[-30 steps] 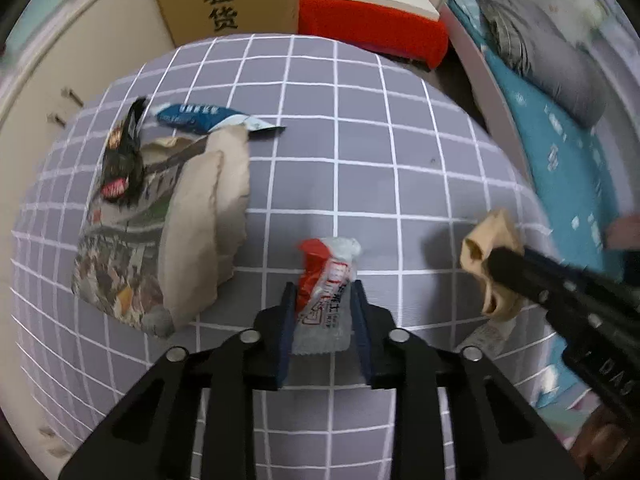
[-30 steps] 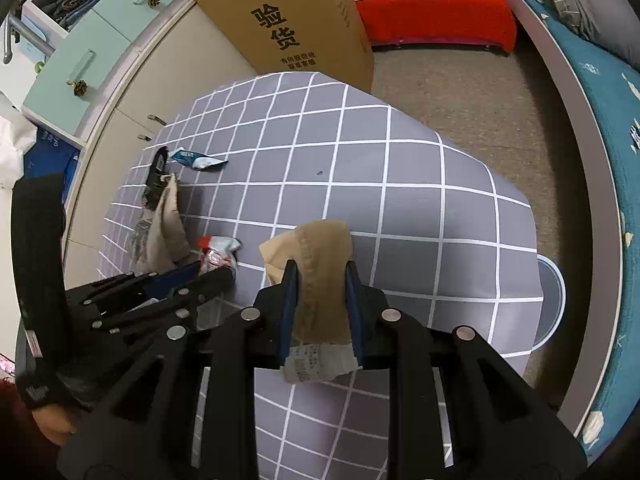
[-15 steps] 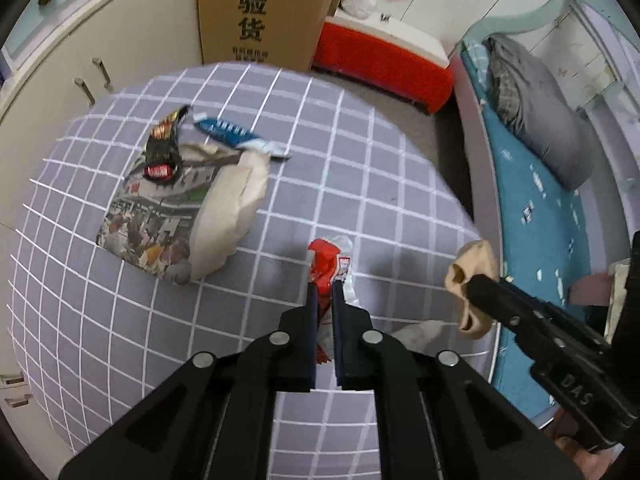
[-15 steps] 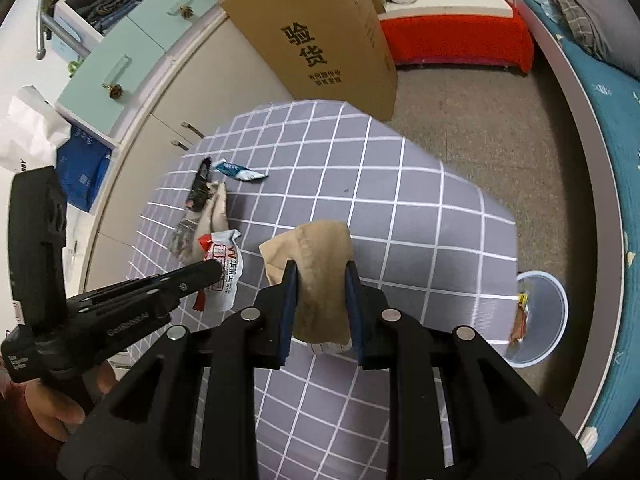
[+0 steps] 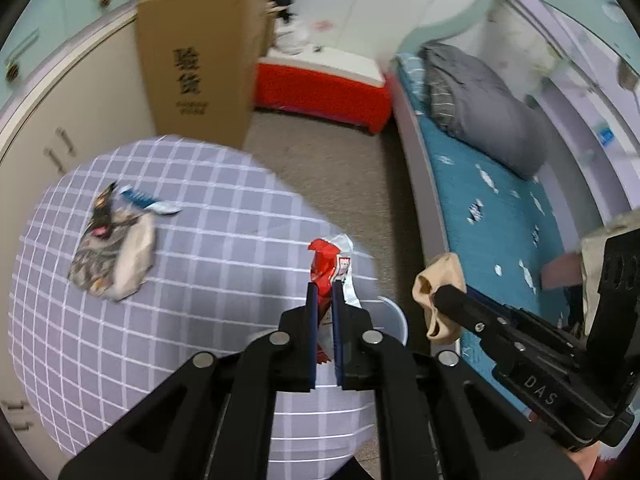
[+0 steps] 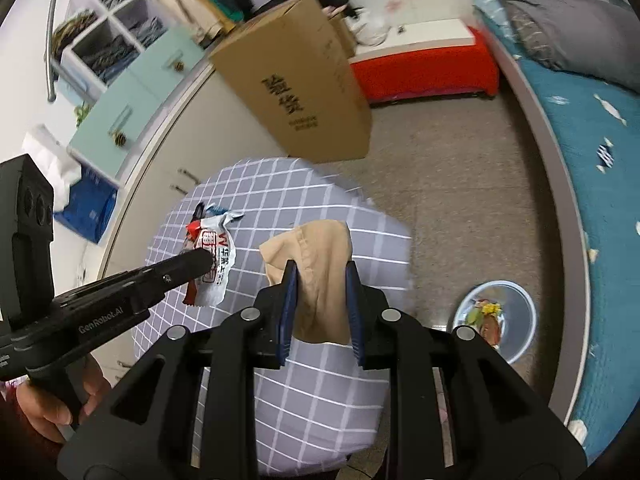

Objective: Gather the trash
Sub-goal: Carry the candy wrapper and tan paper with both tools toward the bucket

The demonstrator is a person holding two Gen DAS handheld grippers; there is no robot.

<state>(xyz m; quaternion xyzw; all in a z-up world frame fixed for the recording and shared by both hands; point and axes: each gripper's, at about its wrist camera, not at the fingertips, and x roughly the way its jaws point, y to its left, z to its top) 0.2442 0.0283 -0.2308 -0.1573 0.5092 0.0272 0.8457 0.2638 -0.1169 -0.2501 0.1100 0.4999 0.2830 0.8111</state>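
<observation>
My left gripper [image 5: 325, 292] is shut on a red and white snack wrapper [image 5: 330, 266], held above the right edge of the grid-cloth table [image 5: 192, 280]; the wrapper also shows in the right wrist view [image 6: 212, 258]. My right gripper [image 6: 318, 276] is shut on a crumpled tan paper bag [image 6: 316, 256], also seen in the left wrist view [image 5: 438, 294]. A round pale-blue bin [image 6: 498, 320] with some trash inside stands on the floor right of the table. On the table's left lie a printed paper bag [image 5: 114, 256], a dark wrapper [image 5: 102, 210] and a blue wrapper [image 5: 146, 202].
A tall cardboard box [image 5: 196, 68] stands behind the table, beside a red and white cooler [image 5: 320, 80]. A bed [image 5: 500, 184] with teal sheet and grey blanket runs along the right. Cabinets [image 6: 160, 128] line the left wall.
Both grippers have risen and swung right, carrying the wrapper and the tan bag off the table toward its right edge. The left jaws closed on the wrapper a second ago.
</observation>
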